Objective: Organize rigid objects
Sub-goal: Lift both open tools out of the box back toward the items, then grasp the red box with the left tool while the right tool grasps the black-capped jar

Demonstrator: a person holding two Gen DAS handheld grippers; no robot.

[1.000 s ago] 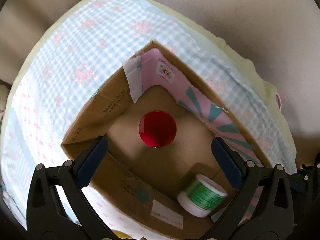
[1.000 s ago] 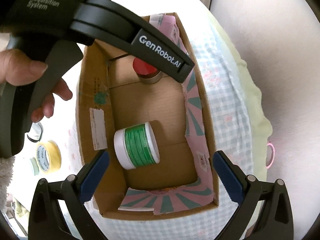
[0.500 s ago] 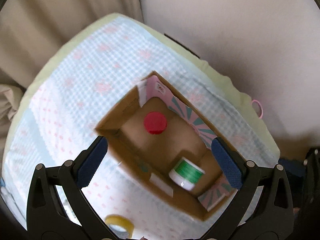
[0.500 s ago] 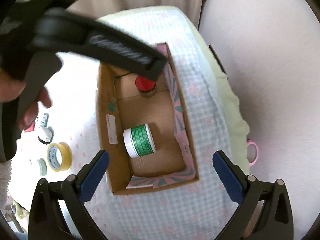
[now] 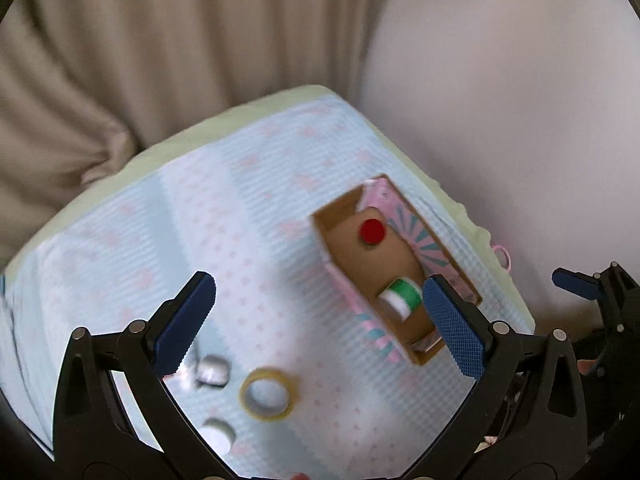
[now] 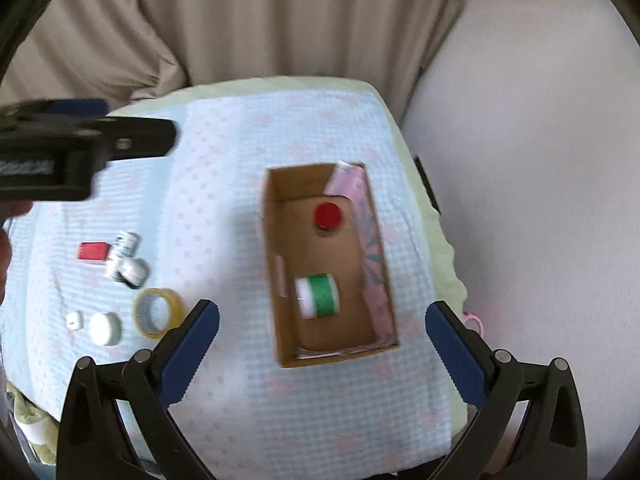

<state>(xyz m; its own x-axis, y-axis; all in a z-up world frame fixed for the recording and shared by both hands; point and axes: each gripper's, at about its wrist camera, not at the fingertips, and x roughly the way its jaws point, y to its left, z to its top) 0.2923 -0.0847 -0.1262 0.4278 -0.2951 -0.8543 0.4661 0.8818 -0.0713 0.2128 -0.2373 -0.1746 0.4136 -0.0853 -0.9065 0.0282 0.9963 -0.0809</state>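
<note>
An open cardboard box (image 6: pixel 276 264) (image 5: pixel 332 252) sits on the cloth-covered table. Inside stand a red-lidded jar (image 6: pixel 327 216) (image 5: pixel 372 232) and a green-and-white spool (image 6: pixel 319 295) (image 5: pixel 402 296). Left of the box lie a yellow tape roll (image 6: pixel 157 312) (image 5: pixel 267 396), a white lid (image 6: pixel 105 328), small white bottles (image 6: pixel 127 260), a red block (image 6: pixel 93 251) and a tiny white cube (image 6: pixel 74 321). My left gripper (image 5: pixel 316 324) is open and empty, high above the table. My right gripper (image 6: pixel 320 356) is open and empty, high above the box's near end.
The table carries a light blue cloth with pink dots (image 6: pixel 224 220) over a pale green pad. Beige curtains (image 6: pixel 260 12) hang behind and a white wall (image 6: pixel 540 160) stands at the right. A pink loop (image 6: pixel 474 320) hangs at the table's right edge.
Both grippers have risen well away from the box, which now looks small. The left gripper has swung left, out from over the box. Both stay open and empty.
</note>
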